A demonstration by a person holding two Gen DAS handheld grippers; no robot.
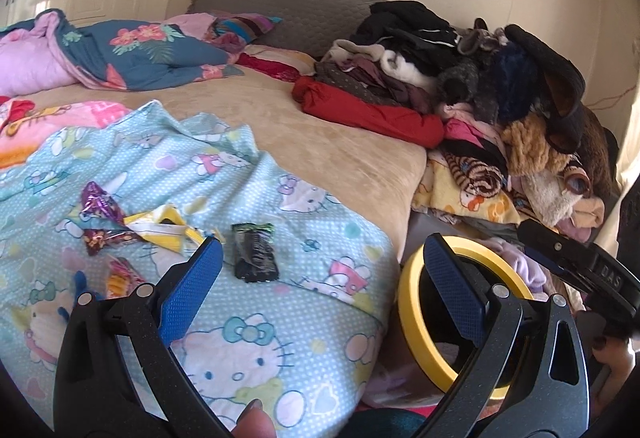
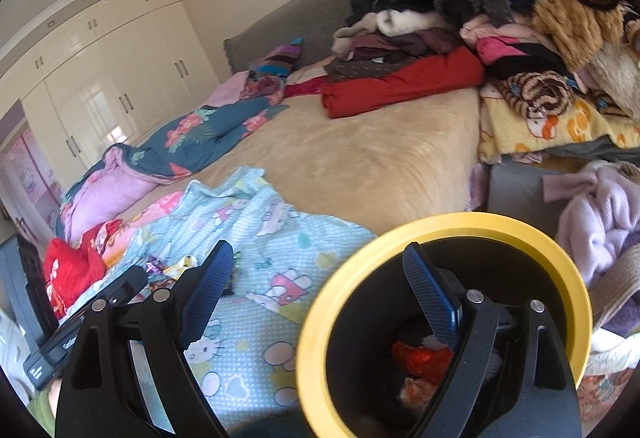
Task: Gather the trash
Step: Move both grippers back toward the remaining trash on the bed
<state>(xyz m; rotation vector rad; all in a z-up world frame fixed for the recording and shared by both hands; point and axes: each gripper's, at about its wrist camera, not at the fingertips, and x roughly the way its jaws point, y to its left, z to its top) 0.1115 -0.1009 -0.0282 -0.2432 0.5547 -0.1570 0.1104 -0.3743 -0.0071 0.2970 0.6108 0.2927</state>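
Right gripper: blue-padded jaws spread wide, nothing between them, its right finger hanging over the mouth of the yellow-rimmed bin; red and orange scraps lie at the bin's bottom. Left gripper: jaws likewise apart and empty, above the pale-blue cartoon sheet; on that sheet, just ahead, a dark wrapper, with purple foil wrappers and yellow packaging to its left; a heap of clothes lies beyond.
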